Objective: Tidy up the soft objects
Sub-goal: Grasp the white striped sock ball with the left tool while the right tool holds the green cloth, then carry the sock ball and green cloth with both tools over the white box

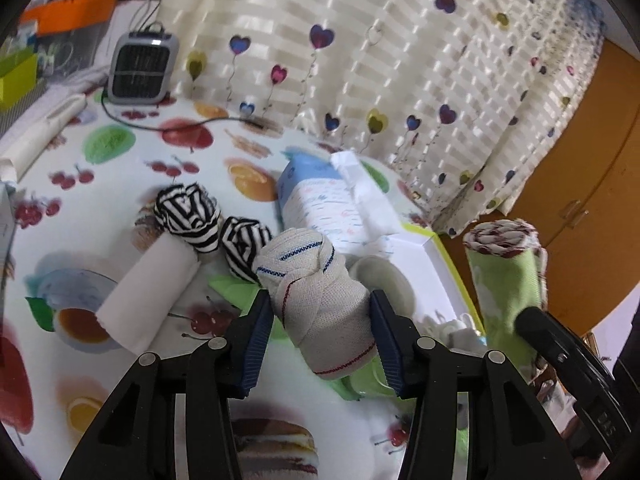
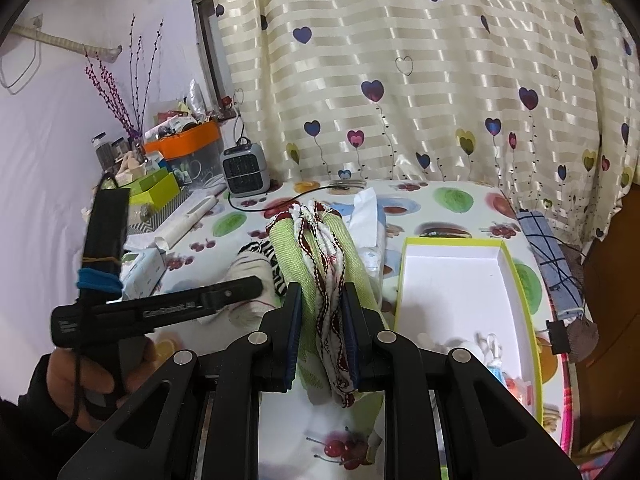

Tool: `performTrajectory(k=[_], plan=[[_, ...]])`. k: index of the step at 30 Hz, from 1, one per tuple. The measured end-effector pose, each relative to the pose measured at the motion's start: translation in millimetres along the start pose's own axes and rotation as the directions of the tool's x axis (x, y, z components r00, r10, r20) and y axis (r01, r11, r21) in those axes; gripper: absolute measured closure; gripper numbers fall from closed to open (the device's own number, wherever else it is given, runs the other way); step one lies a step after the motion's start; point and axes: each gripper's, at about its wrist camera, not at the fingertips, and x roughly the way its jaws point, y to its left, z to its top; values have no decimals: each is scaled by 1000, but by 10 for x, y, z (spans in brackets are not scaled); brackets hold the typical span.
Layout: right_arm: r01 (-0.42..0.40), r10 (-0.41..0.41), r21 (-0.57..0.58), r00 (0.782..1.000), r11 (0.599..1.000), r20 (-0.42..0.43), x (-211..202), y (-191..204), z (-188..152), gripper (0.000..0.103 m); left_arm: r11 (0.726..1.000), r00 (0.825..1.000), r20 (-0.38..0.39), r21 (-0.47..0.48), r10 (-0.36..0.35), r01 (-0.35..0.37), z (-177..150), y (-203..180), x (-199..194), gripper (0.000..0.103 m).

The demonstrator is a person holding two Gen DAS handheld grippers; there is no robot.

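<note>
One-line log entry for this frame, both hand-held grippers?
left hand-held gripper: shut on beige knotted cloth | right hand-held gripper: shut on green rolled towel | white box: open, nearby

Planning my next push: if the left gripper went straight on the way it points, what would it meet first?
Holding the beige roll, the left gripper points toward the tissue pack. The roll's tip would probably reach that first, perhaps brushing the striped bundle on the way. Depth is unclear.

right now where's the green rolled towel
Clamped upright in the right gripper, the green rolled towel is above the table, left of the white box.
</note>
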Motion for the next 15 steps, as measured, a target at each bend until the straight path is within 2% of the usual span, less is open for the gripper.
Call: performTrajectory(k=[7,15], plan=[[27,-28,16,999,999,31,-189,-8,-1,83,995,997,48,79,-56,52,-50,-252,-314,55],[61,-63,31,996,998,55,-393,-33,-27,83,981,992,64,170,-106,94,-151,-547,-499,55]])
